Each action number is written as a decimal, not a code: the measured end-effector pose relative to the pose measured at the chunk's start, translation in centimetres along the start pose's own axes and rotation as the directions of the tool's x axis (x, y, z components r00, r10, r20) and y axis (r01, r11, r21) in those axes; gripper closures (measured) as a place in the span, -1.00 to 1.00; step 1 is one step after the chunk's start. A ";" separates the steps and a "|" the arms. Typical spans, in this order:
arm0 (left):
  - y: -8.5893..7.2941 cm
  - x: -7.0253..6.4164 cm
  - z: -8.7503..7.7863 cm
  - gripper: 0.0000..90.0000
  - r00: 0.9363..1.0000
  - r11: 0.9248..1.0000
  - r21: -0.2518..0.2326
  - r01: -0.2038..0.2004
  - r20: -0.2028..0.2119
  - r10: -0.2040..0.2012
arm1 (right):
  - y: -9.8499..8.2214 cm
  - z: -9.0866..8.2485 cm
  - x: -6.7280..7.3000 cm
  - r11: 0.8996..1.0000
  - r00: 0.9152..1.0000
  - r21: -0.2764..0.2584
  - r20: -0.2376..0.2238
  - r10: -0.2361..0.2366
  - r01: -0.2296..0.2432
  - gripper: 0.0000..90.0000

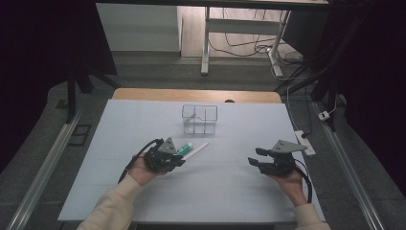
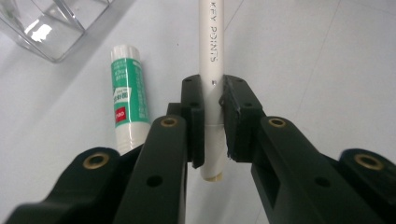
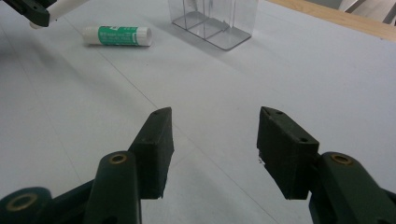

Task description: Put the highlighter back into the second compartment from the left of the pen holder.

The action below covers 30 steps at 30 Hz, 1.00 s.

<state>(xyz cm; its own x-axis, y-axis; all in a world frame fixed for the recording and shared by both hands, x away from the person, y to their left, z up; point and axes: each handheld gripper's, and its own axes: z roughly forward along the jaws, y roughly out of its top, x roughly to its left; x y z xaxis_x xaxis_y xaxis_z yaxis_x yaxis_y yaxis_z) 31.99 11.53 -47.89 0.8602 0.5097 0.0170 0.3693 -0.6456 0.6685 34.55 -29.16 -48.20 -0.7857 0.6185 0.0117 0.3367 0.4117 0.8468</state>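
Lying beside pen (image 2: pixel 211 56): glue stick (image 2: pixel 127 98).

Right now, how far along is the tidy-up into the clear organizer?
Nothing looks done yet: as far as the frames show, the clear organizer holds nothing. In hand: the left gripper is clamped on the white pen, low over the table. Probably left: getting the pen into a compartment, then the green glue stick, which lies untouched beside it. The right gripper is open and idle.

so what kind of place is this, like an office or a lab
Probably a lab or test room: a white table set up for recording, dark curtains at both sides, and a power strip with loose cables on the floor.
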 end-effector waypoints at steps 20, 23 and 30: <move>1.2 -1.6 1.0 0.76 0.998 0.997 -0.043 -0.062 -0.009 0.062 | 1.3 1.9 2.4 0.999 0.996 -0.041 -0.093 0.001 -0.004 0.00; 1.4 -1.8 1.3 0.76 0.998 0.997 -0.044 -0.069 -0.006 0.068 | 1.4 2.2 2.8 0.999 0.995 -0.042 -0.102 0.000 -0.004 0.00; 1.7 -2.3 1.8 0.76 0.997 0.996 -0.050 -0.075 -0.010 0.075 | 1.7 2.8 3.4 0.998 0.992 -0.058 -0.122 0.004 -0.011 0.00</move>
<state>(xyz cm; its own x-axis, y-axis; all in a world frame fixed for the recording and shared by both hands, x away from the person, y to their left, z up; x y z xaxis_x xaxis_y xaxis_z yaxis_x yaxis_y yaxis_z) 31.33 8.24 -48.12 0.8817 0.4659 0.0745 0.2857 -0.6528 0.7015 33.88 -24.45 -48.18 -0.8420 0.5336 0.0796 0.3147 0.3658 0.8759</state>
